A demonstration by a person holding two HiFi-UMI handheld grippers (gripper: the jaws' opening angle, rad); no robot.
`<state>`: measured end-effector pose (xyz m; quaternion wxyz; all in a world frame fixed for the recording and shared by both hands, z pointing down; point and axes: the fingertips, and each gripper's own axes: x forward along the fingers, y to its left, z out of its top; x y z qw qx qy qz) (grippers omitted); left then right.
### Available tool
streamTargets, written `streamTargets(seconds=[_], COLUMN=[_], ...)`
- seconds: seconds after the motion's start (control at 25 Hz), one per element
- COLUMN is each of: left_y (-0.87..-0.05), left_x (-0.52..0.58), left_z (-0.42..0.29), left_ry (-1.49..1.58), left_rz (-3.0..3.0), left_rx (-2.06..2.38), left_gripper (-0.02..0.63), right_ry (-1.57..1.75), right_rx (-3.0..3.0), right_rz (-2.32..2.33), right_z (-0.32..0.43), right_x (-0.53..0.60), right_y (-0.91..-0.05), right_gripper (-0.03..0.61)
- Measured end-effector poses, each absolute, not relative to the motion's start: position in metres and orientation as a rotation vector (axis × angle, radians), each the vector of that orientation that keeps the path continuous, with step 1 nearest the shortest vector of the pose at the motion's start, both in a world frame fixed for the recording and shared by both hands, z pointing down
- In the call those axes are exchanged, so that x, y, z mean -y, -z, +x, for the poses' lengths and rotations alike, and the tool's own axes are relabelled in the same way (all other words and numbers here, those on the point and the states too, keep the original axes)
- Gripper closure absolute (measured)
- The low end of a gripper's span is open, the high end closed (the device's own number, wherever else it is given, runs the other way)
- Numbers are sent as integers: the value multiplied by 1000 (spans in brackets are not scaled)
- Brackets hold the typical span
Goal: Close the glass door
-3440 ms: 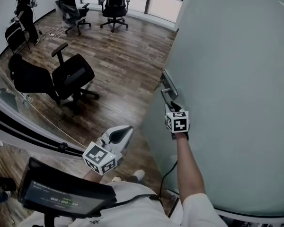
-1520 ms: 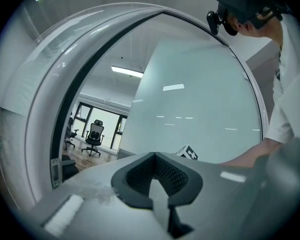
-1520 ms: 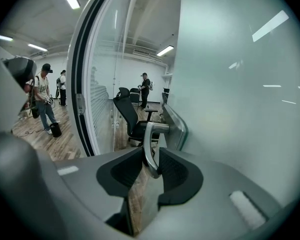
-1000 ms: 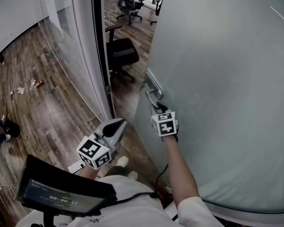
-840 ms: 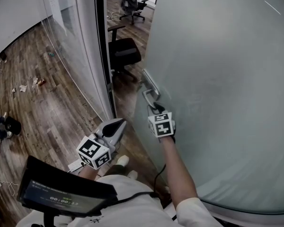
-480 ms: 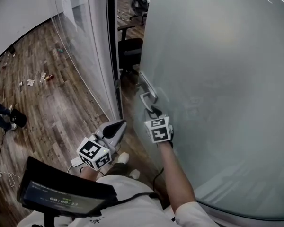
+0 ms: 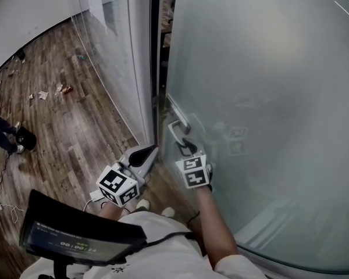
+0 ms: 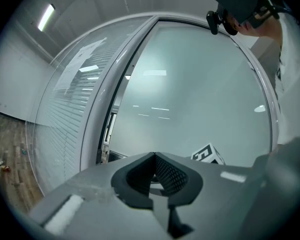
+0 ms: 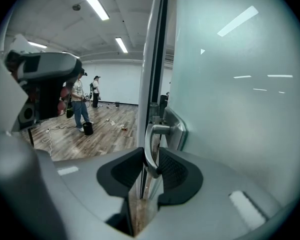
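**Door's nearly shut, only a sliver of gap left**

Since a few seconds back the glass door point(image 7: 267, 97) has swung a long way round. The office chairs that filled the opening are gone from sight, and in the last second the opening has shrunk to a thin strip. So I'd say the closing is almost done, with just the final bit of travel and the latch to go.

Going left to right in the head view:

- Somebody stands on the wooden floor point(image 7: 58, 127) at the far left edge, but they're cut off, so not much to say there.
- Next is the fixed glass wall point(image 7: 113, 45), then the door frame point(image 7: 144, 68).
- The left gripper point(image 7: 152, 149) hovers low by the frame. Its jaws are together with nothing in them, and it touches nothing.
- Just right of the frame is the gap point(image 7: 165, 22), dark and narrow.
- The door handle point(image 7: 177, 133) sits on the door's leading edge, close to the frame.
- The right gripper point(image 7: 187, 147) is clamped on the handle's lever. Its own view shows the lever sitting right between the pads.

Hard to make out:

- I can't tell whether the door edge already touches the frame lower down.
- The latch itself isn't visible.
- Frosted glass hides everything behind the door and only throws back faint reflections of the marker cubes.
- The door's top and bottom run out of frame.
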<state>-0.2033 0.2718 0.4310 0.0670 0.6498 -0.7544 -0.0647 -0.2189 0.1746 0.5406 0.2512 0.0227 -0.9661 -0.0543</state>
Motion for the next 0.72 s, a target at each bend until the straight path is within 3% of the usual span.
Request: streamTargets(seconds=[0.72], left_y=[-428], left_x=[-284], left_z=[-239], left_ry=[210], left_rz=[2003], left_rx=[2230], left_gripper=[614], right_ry=[174], right_rx=[2632], right_rz=[-47], right_z=[-225], right_x=[-229], right_y=[-544], right_gripper=[480])
